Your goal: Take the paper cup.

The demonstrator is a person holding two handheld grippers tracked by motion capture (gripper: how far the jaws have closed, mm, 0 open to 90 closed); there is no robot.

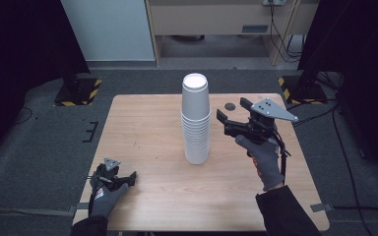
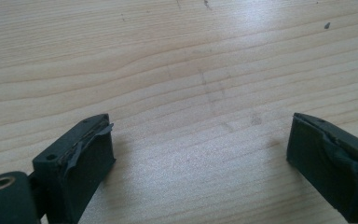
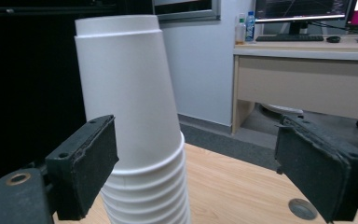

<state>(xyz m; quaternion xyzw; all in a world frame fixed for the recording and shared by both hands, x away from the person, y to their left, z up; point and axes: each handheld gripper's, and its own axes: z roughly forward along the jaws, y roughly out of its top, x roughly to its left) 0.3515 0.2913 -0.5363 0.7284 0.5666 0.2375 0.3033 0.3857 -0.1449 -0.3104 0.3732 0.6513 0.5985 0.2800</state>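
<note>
there, cup stack point(image 3: 130, 116) before right gripper point(image 3: 196, 172); monitor point(image 3: 303, 9) behind

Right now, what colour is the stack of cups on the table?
White; the stack of cups shows best in the right gripper view.

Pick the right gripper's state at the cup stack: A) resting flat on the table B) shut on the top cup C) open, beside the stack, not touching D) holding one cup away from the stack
C: the right gripper has its jaws spread, just right of the cup stack, with a gap between them.
</note>
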